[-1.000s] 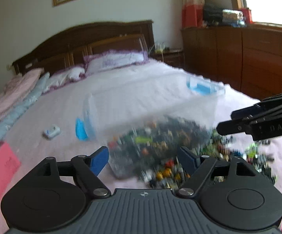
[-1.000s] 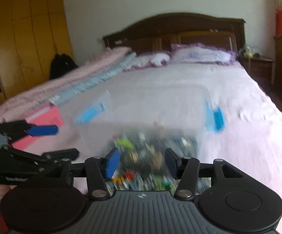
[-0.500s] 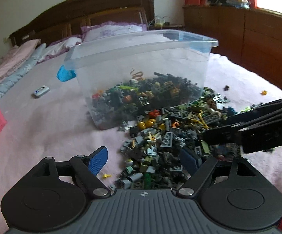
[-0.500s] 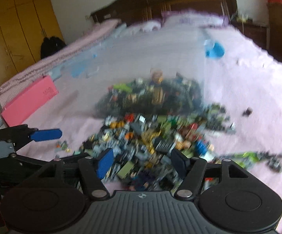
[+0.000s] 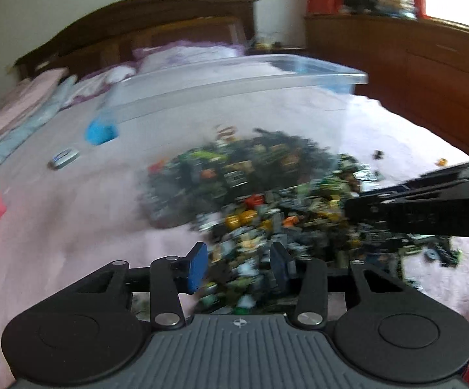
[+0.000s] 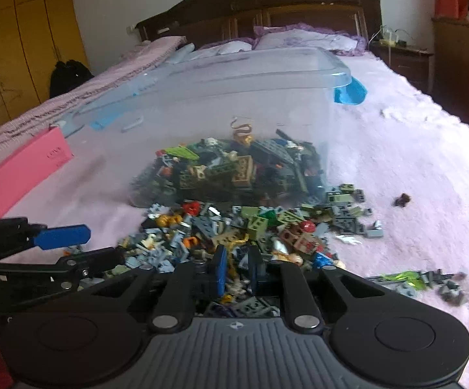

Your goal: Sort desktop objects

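A clear plastic bin (image 6: 266,64) lies tipped on the pink bedspread, and a pile of small toy bricks (image 6: 234,227) spills from its mouth toward me. My right gripper (image 6: 237,272) is down in the near edge of the pile. Its jaws are closing, with the blue pads almost together on a small tan piece. In the left wrist view the same bin (image 5: 266,74) and pile (image 5: 266,214) are blurred. My left gripper (image 5: 239,267) is closing with loose bricks between its pads, which stand apart. The right gripper (image 5: 357,207) reaches in from the right there, and the left gripper (image 6: 101,246) shows at the left of the right wrist view.
A pink box (image 6: 23,168) lies left of the bin, with a small white and blue item (image 5: 63,158) near it. Stray pieces (image 6: 402,199) and green parts (image 6: 409,277) lie to the right. A wooden dresser (image 5: 412,81) flanks the bed, and pillows and a headboard stand behind.
Both grippers have sunk into the brick pile in front of the bin. Their jaws have narrowed, the right pair far more than the left.
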Demonstrator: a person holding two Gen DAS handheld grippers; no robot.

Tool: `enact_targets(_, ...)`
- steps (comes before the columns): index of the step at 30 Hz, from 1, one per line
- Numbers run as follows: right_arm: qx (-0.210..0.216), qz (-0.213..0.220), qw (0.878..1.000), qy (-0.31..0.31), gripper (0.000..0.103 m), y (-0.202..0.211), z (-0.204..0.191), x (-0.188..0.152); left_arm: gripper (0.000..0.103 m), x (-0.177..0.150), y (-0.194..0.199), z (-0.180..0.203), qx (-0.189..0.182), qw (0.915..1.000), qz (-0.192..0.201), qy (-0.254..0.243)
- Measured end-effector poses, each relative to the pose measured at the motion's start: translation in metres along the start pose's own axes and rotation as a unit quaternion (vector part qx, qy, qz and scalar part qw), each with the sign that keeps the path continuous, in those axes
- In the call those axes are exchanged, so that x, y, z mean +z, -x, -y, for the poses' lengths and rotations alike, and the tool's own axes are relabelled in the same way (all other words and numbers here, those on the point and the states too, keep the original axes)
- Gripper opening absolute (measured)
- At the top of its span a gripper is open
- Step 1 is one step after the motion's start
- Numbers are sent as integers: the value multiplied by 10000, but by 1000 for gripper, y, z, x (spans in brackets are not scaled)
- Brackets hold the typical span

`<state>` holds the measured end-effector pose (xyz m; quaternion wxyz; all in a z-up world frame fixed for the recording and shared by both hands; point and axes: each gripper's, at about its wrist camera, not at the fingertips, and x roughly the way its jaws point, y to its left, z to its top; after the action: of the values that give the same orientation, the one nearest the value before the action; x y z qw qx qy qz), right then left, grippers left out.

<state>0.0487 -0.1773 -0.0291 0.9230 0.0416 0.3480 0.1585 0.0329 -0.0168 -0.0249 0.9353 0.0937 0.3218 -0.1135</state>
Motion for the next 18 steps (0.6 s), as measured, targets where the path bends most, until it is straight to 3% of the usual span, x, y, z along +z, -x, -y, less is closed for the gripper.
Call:
enact_targets(5,-151,79,9998,99,18,2,4,-2,44,3,-16,13,-311,9993,-120,-143)
enact_targets(11,-242,107,9992,304,21,3,7,-3,35,4,-35,15,-570,9979,-293,-10)
enact_targets(18,-143,2,9990,426,24,-4,9,-8,35,4,-43,11,-410,9986,-345,44)
